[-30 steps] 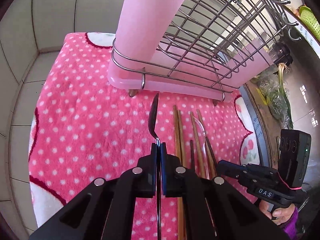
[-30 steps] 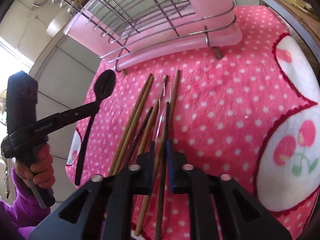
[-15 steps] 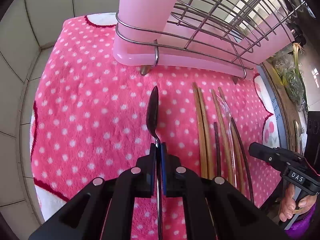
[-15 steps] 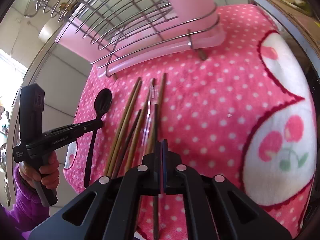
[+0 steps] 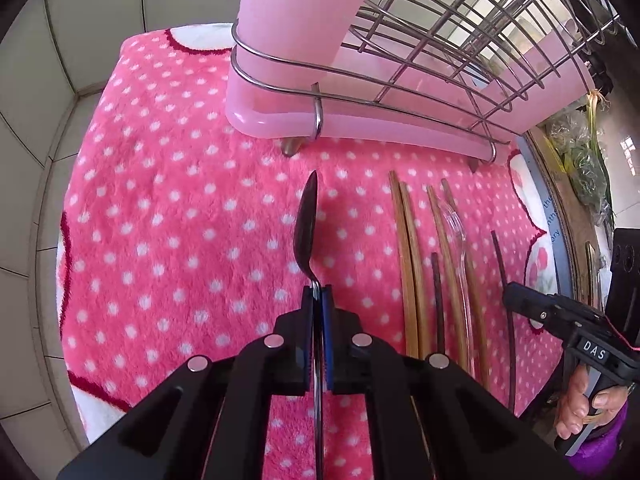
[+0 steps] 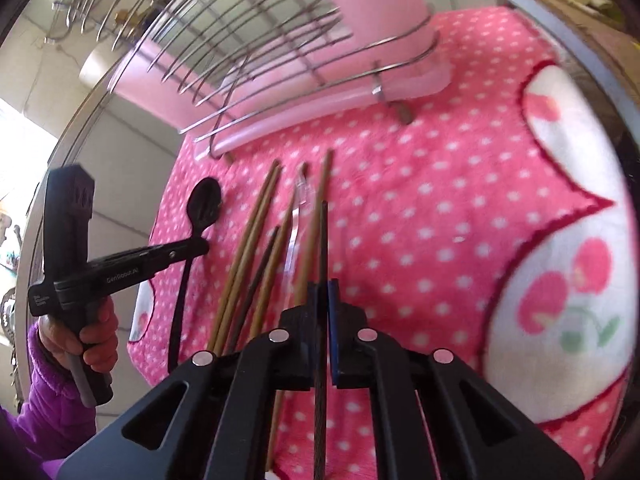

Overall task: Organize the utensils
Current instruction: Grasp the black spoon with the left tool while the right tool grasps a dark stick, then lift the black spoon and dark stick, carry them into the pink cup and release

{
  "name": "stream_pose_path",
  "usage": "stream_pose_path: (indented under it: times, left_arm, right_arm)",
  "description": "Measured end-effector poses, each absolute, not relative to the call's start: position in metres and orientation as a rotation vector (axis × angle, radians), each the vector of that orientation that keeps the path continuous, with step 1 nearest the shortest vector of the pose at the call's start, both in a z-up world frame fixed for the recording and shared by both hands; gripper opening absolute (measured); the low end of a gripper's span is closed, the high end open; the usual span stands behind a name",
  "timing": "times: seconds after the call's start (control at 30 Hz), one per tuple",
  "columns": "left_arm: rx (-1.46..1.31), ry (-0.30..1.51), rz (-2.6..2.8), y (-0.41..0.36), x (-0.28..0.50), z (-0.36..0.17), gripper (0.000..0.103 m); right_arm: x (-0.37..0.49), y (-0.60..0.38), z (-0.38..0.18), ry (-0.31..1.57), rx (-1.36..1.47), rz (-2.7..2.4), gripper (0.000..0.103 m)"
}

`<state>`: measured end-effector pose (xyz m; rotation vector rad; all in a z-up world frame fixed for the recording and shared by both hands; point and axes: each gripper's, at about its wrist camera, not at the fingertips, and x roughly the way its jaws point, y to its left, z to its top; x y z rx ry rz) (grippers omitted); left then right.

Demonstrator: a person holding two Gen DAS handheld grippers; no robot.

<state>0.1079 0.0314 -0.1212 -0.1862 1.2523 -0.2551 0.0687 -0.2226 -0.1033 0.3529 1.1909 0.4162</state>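
- Left tool (image 5: 318, 294) pinches the black spoon (image 5: 306, 226) by its handle, bowl toward twelve o'clock.
- Right tool (image 6: 322, 286) pinches a dark chopstick (image 6: 323, 240); lift it level, clear of the wooden chopsticks (image 6: 256, 240) at ten o'clock.
- Aim for the rack's pink holder (image 5: 296, 20).

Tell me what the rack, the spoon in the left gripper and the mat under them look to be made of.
Rack: bare shiny metal wire, with bright glints, over a glossy pink tray, probably plastic.
Spoon: dark and smooth with a dull sheen; could be dark metal or plastic.
Mat: soft, fuzzy fabric, pink with white dots; the pile shows.
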Motion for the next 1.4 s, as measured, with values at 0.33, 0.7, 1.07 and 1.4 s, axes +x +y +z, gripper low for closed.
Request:
stream_pose_path:
  times: [0.33, 0.7, 1.07, 1.4]
  left_arm:
    - [-0.115, 1.293, -0.252, 0.026, 0.115, -0.122, 0.004]
    - [-0.12, 1.248, -0.259, 0.031, 0.11, -0.119, 0.003]
    - [-0.297, 0.839, -0.304, 0.072, 0.06, -0.012, 0.003]
    - [-0.35, 0.406, -0.254, 0.081, 0.075, 0.091, 0.003]
  right_arm:
    - [0.085, -0.221, -0.111, 1.276, 0.284, 0.363, 0.024]
    - [0.089, -0.227, -0.115, 1.25, 0.318, 0.327, 0.005]
    - [0.056, -0.262, -0.014, 0.772, 0.412, 0.386, 0.005]
    - [0.091, -0.27, 0.097, 0.315, 0.379, 0.358, 0.005]
